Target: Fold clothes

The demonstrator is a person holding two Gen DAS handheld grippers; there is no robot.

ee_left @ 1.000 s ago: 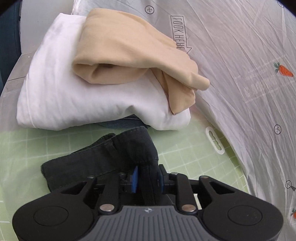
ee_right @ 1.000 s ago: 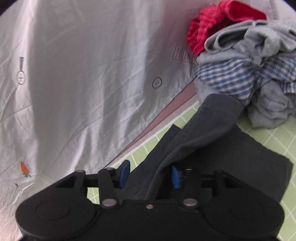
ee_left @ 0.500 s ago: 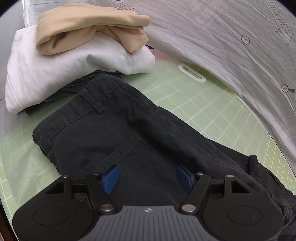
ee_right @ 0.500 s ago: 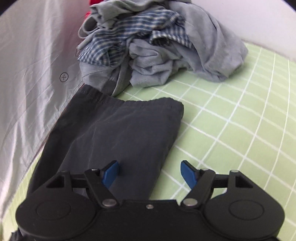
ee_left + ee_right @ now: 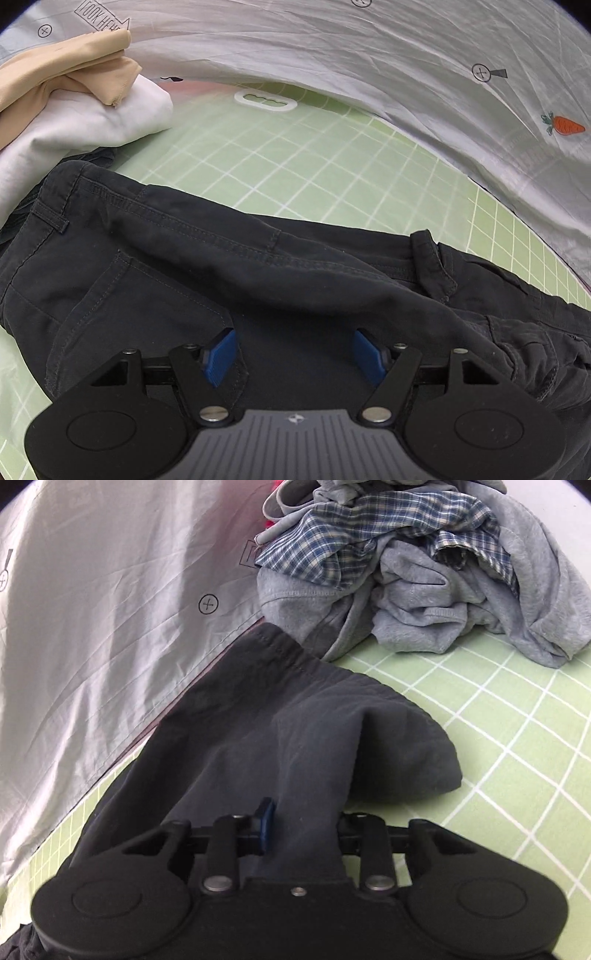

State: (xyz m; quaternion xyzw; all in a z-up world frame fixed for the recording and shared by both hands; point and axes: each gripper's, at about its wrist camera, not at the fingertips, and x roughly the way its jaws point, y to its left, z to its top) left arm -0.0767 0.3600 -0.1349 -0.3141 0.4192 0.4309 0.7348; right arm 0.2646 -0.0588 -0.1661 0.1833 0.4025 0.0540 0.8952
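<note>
Dark trousers (image 5: 207, 258) lie on the green grid mat (image 5: 332, 162), waistband to the left in the left wrist view. My left gripper (image 5: 295, 354) is open just above the seat of the trousers, holding nothing. In the right wrist view my right gripper (image 5: 304, 830) is shut on a raised fold of the trouser leg (image 5: 295, 731); the leg's hem end lies on the mat (image 5: 517, 738) ahead. The right blue pad is hidden by cloth.
A folded stack of a tan garment (image 5: 62, 74) on a white one (image 5: 92, 118) sits at the far left. A pile of unfolded grey and blue-checked clothes (image 5: 424, 572) lies ahead of the right gripper. A grey printed sheet (image 5: 369, 55) borders the mat.
Both grippers let go of the trousers and laid them flat half a second ago. Now the right gripper has shut on the trouser leg and lifted a fold; the left stays open and has shifted right.
</note>
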